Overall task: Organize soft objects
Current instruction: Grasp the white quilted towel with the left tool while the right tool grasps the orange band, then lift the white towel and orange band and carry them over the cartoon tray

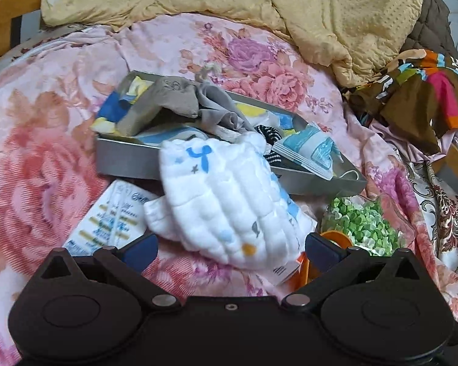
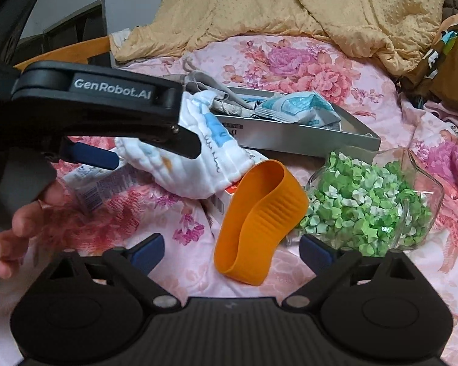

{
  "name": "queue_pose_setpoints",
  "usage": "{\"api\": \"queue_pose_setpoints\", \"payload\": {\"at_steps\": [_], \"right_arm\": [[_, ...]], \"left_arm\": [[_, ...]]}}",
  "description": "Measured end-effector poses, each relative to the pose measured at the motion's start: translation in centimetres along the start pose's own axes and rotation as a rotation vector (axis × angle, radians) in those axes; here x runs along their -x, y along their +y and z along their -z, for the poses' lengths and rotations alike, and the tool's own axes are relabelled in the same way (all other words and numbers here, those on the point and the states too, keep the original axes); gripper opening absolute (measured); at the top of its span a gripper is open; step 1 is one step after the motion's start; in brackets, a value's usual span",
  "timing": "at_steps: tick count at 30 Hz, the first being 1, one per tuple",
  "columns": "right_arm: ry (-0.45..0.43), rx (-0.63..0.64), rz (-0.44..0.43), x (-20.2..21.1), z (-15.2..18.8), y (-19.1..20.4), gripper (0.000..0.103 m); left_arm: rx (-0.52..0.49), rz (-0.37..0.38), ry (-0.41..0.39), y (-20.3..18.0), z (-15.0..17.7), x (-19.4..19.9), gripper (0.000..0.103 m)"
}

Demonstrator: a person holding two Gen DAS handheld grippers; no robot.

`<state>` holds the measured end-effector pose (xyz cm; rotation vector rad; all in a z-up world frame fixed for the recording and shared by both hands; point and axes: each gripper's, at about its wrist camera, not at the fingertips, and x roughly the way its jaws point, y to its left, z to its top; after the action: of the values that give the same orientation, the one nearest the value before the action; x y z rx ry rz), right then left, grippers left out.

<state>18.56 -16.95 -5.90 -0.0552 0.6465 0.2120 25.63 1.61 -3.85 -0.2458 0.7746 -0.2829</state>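
Left gripper (image 1: 230,247) open around white cloth (image 1: 226,195), right gripper (image 2: 232,248) open, floral bedsheet (image 1: 45,158), seemingly bedroom.

The left wrist camera sits low over the bed (image 1: 39,158), looking forward between its own fingers (image 1: 140,248) and slightly down, close to the white quilted cloth (image 1: 229,201) with the grey tray (image 1: 125,158) just beyond. The right wrist camera looks the same general way from a spot further right, near the orange band (image 2: 259,219) and the glass bowl of green bits (image 2: 366,207). Both views share the cloth, tray, bowl, floral bedspread and yellow blanket (image 1: 336,9); the right view also catches the left gripper (image 2: 113,155) from the side.
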Motion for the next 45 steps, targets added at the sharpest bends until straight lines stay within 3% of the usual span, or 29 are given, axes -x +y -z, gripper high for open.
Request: {"api": "queue_pose_setpoints", "payload": {"at_steps": [4, 11, 13, 17, 21, 27, 35, 45], "right_arm": [[0.02, -0.009, 0.019, -0.8, -0.1, 0.1, 0.085], [0.039, 0.014, 0.029, -1.6, 0.1, 0.5, 0.076], [0.049, 0.035, 0.041, -1.8, 0.2, 0.7, 0.071], [0.057, 0.087, 0.089, -2.0, 0.3, 1.2, 0.051], [0.056, 0.098, 0.087, -2.0, 0.3, 1.3, 0.04], [0.038, 0.136, 0.095, -1.5, 0.2, 1.8, 0.022], [-0.014, 0.126, 0.106, 0.1, -0.1, 1.8, 0.018], [-0.116, 0.252, 0.193, 2.4, 0.1, 2.7, 0.015]], "left_arm": [[0.022, 0.035, -0.017, 0.4, -0.1, -0.7, 0.098], [0.09, 0.045, -0.027, 1.7, 0.0, -0.9, 0.074], [0.102, 0.046, -0.029, 1.8, -0.1, -0.9, 0.062], [0.088, 0.049, -0.028, 1.8, 0.1, -0.7, 0.044], [0.078, 0.054, -0.034, 1.6, 0.1, -0.4, 0.035], [0.028, 0.049, -0.051, 0.6, 0.3, 0.5, 0.025], [-0.044, 0.024, -0.097, -0.9, 0.7, 2.7, 0.019], [-0.061, 0.023, -0.163, -2.1, 2.1, 6.4, 0.016]]}}
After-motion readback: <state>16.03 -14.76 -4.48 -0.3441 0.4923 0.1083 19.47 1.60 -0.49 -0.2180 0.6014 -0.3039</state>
